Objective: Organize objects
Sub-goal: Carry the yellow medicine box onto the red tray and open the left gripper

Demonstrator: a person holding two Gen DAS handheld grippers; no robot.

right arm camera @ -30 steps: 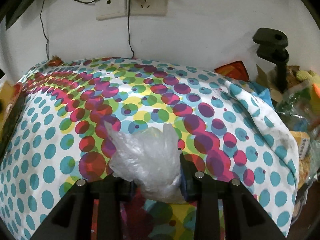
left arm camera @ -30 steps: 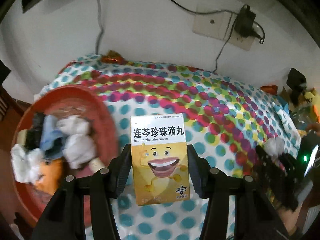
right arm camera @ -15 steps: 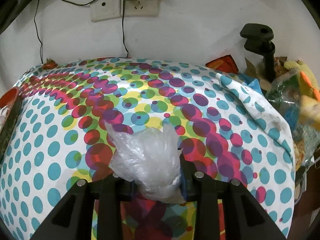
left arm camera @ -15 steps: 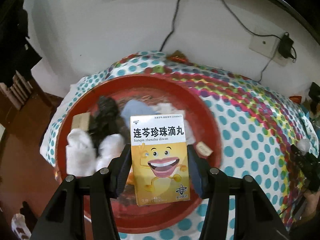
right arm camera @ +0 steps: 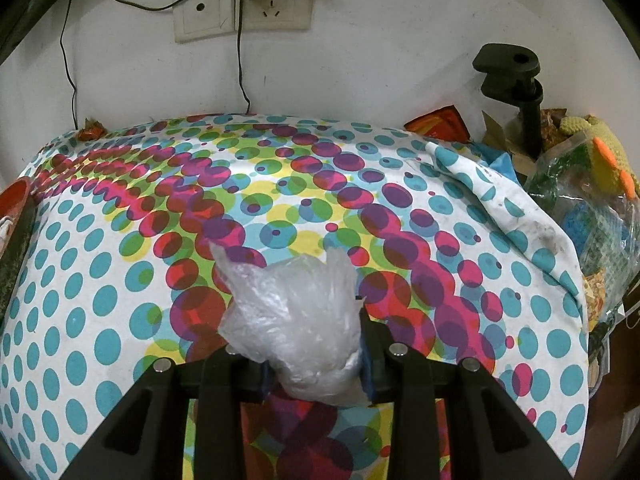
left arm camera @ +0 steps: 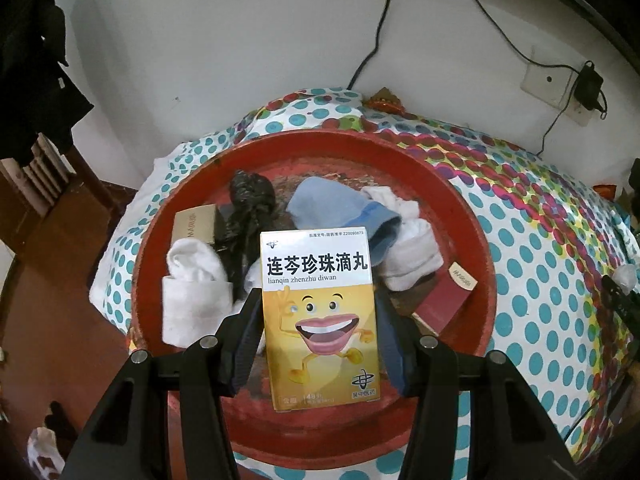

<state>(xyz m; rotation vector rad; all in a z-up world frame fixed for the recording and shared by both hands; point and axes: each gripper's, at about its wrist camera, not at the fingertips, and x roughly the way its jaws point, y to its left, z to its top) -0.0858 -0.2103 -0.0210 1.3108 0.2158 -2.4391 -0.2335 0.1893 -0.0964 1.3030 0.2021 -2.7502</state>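
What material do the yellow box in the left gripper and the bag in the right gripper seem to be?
Yellow box: probably printed cardboard, slightly glossy, with flat faces and sharp edges. Bag: thin translucent plastic film, crinkled and shiny.

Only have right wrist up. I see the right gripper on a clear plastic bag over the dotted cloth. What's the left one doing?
Observer: The left gripper is shut on a yellow medicine box, held upright.
Operator: Over what?
Observer: Over a red basin on the cloth.
Operator: Basin empty?
Observer: No. White socks, a blue sock, a black bag and a dark red box lie inside.
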